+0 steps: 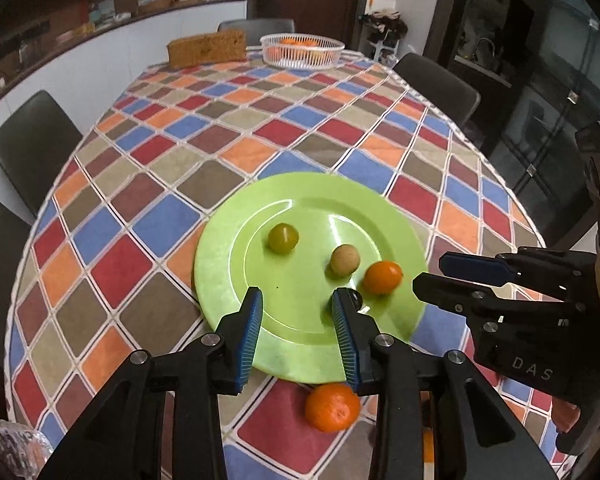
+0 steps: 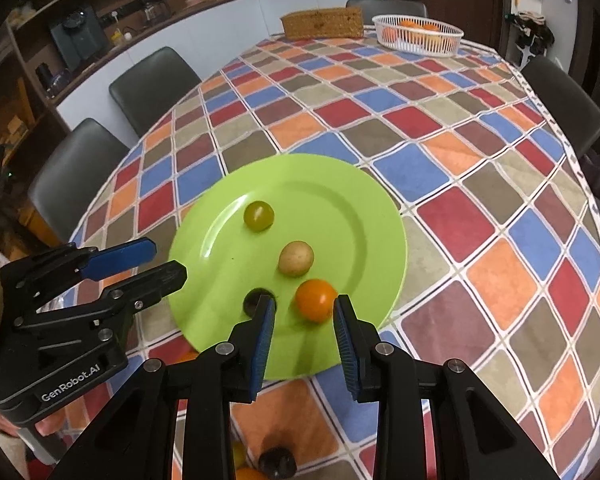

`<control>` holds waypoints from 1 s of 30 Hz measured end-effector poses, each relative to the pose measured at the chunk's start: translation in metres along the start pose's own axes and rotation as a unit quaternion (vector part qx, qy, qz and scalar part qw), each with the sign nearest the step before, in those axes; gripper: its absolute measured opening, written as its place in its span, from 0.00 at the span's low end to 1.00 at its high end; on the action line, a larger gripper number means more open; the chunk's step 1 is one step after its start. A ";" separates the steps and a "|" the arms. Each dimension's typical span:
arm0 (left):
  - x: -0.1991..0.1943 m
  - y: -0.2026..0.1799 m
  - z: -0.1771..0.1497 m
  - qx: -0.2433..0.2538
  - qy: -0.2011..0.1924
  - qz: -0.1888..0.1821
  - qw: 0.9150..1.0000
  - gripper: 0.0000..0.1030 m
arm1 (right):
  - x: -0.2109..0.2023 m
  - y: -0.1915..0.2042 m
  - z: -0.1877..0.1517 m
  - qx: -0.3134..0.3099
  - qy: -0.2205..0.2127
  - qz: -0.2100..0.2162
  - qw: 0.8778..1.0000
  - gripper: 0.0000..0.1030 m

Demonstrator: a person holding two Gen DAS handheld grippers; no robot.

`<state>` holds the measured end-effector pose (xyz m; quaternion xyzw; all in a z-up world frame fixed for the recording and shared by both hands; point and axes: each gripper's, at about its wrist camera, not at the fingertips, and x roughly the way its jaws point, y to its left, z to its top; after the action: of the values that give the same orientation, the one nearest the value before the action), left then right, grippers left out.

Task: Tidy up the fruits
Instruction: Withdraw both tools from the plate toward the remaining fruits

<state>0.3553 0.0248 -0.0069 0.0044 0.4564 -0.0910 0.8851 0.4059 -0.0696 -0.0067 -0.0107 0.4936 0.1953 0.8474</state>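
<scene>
Between my left gripper's (image 1: 296, 300) empty, parted jaws lies the round green plastic plate (image 1: 220, 256); my right gripper (image 2: 304, 306), likewise released, frames a small orange tomato (image 2: 315, 299).

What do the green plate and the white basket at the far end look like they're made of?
Green plate: probably plastic or melamine, with a smooth glossy finish that shows soft light streaks. White basket: likely moulded plastic, going by its thin, evenly slotted walls and matte look. Neither can be confirmed by sight alone.
</scene>
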 end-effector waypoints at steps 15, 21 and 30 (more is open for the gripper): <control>-0.073 -0.023 -0.038 0.029 -0.068 0.020 0.997 0.40 | -0.070 0.029 -0.045 -0.043 -0.082 -0.007 0.996 0.35; -0.090 -0.025 -0.065 0.040 -0.085 0.041 0.995 0.46 | -0.081 0.039 -0.070 -0.052 -0.094 -0.002 0.994 0.35; -0.108 -0.020 -0.103 0.053 -0.093 0.068 0.992 0.57 | -0.082 0.056 -0.101 -0.069 -0.097 -0.014 0.993 0.41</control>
<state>0.2077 0.0314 0.0218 0.0741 0.3649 -0.0545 0.9265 0.2670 -0.0653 0.0210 -0.0571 0.3941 0.2167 0.8913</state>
